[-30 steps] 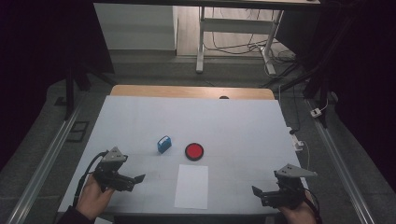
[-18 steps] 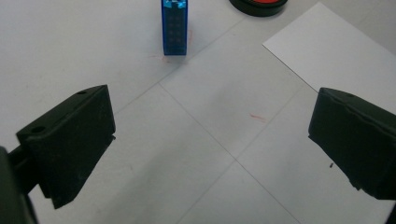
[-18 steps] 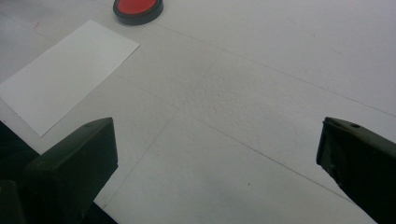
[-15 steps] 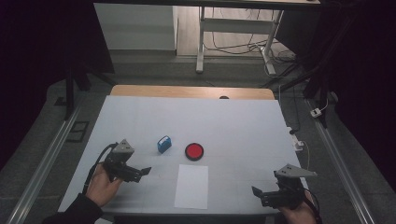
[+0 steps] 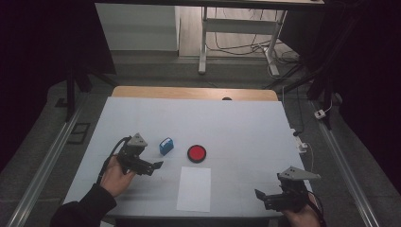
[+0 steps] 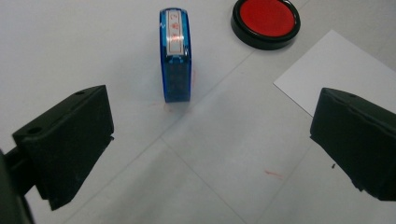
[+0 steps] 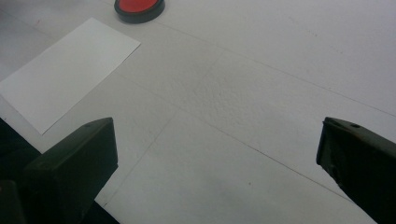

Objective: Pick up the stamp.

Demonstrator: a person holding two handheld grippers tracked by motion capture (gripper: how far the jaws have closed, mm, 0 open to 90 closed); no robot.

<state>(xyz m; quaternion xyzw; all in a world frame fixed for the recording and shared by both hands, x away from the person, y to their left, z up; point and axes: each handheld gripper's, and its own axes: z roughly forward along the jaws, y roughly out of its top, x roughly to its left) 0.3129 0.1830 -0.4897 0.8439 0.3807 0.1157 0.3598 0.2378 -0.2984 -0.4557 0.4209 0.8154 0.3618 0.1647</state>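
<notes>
Blue stamp (image 6: 175,56) stands upright on the white table (image 5: 236,123), in the left half, a little nearer the near edge than the far one. In the left gripper view it stands ahead of the open jaws, closer to the left jaw's line than the right, with its labelled top face showing red print and a faint red smudge on the table at its foot. In the high view the stamp (image 5: 166,145) sits just beyond the left gripper (image 5: 153,166), apart from it, with nothing between them.

That left gripper is spread wide and holds nothing; its jaws hang over bare table, pointing toward the stamp and the round red ink pad (image 5: 196,153). The ink pad, red in a black rim, lies just right of the stamp, near the table's middle. In the left gripper view the pad (image 6: 266,21) is farther off than the stamp and to its right.

A blank white sheet of paper (image 5: 194,188) lies flat near the near edge, just on the near side of the ink pad, not touching it.

The right gripper (image 5: 265,197) is at the near right corner of the table, well apart from the stamp. Its jaws are also wide apart and empty, over bare table, with the paper (image 7: 65,70) and the ink pad (image 7: 139,8) ahead to its left.
</notes>
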